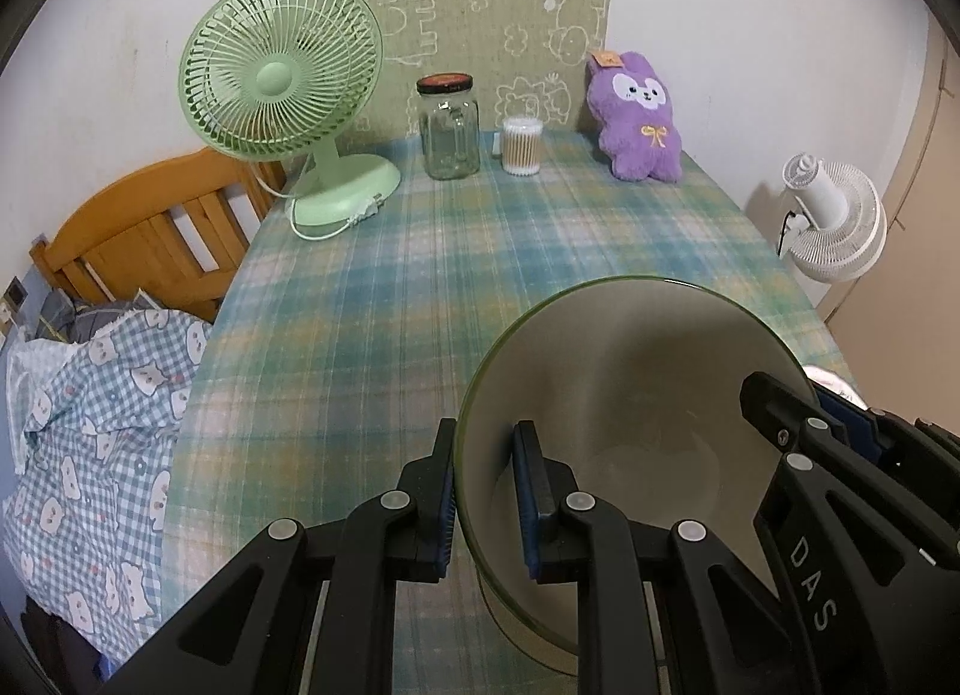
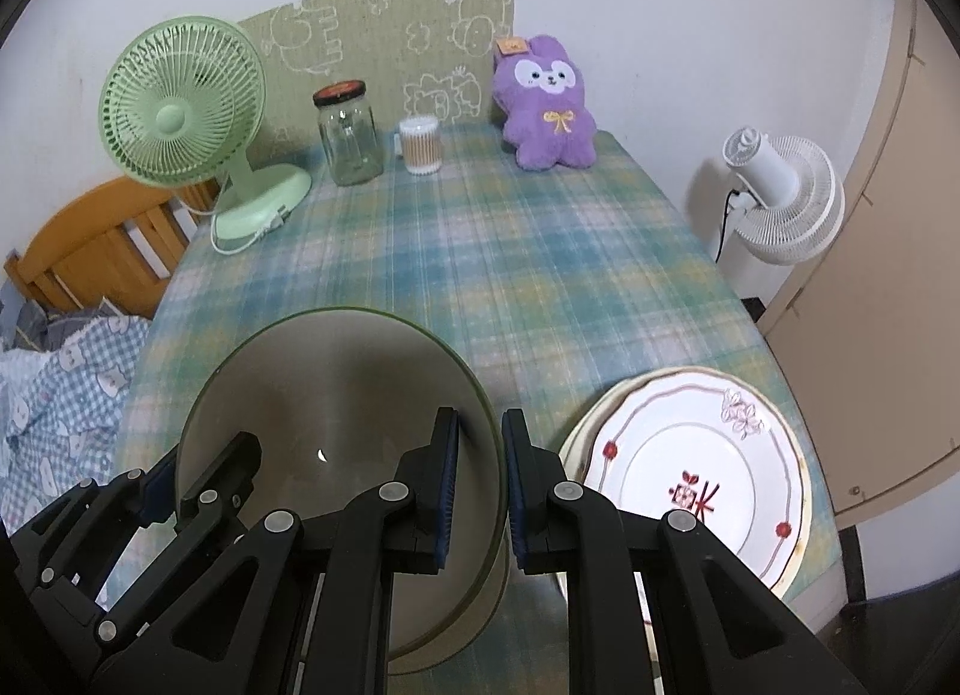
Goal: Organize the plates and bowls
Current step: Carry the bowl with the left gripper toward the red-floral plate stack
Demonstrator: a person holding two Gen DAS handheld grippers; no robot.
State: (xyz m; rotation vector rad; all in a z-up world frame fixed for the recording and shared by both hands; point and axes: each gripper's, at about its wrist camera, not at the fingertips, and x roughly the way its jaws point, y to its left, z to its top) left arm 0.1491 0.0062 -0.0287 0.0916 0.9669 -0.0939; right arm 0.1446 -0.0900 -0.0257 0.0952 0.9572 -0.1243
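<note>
Both grippers were clamped on the rim of one large bowl point(image 1: 630, 395), holding it over the near edge of the table point(image 1: 420, 287). The left gripper point(image 1: 486, 491) pinched the bowl's left wall, one pad inside and one outside, and the right gripper point(image 2: 480, 479) pinched the opposite wall the same way. The bowl hung level between them, mouth up. A stack of plates point(image 2: 690, 473) sat at the near right corner of the table, just beside the right gripper and well apart from the left. Any setting-down beside the plates would likely need both hands lowering together.
</note>
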